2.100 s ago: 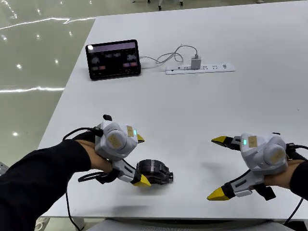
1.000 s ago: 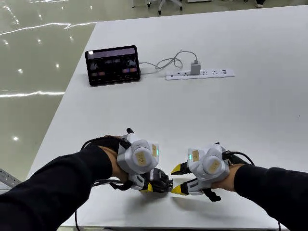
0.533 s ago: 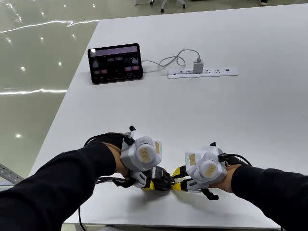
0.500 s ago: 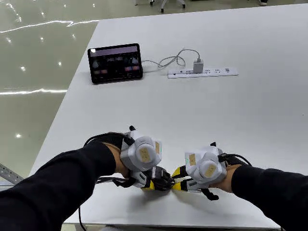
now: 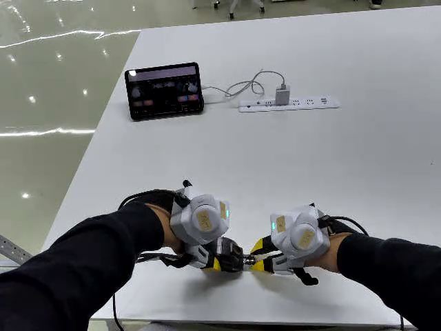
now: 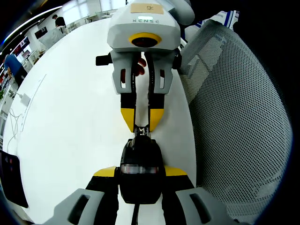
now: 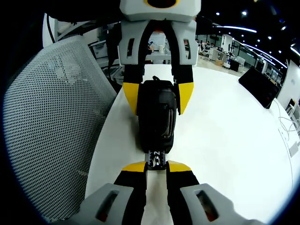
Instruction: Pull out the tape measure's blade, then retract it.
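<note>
The left gripper (image 6: 140,171) clamps the black tape measure (image 7: 158,112) at the worktop's (image 5: 310,158) near edge, the right gripper (image 7: 157,167) pinching its blade (image 7: 156,158) tip (barely out), so the pull looks just begun, wanting a steady, straight draw.

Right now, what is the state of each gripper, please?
The left gripper is closed on the tape measure.
The right gripper is closed on the tip of the blade.

My head camera looks steeply down on the near edge of the desk (image 5: 310,172). Cameras on my left tongs (image 5: 218,265) and right tongs (image 5: 258,259) sit low and close, facing each other, sharing the tape measure (image 5: 230,253) mid-frame.
</note>
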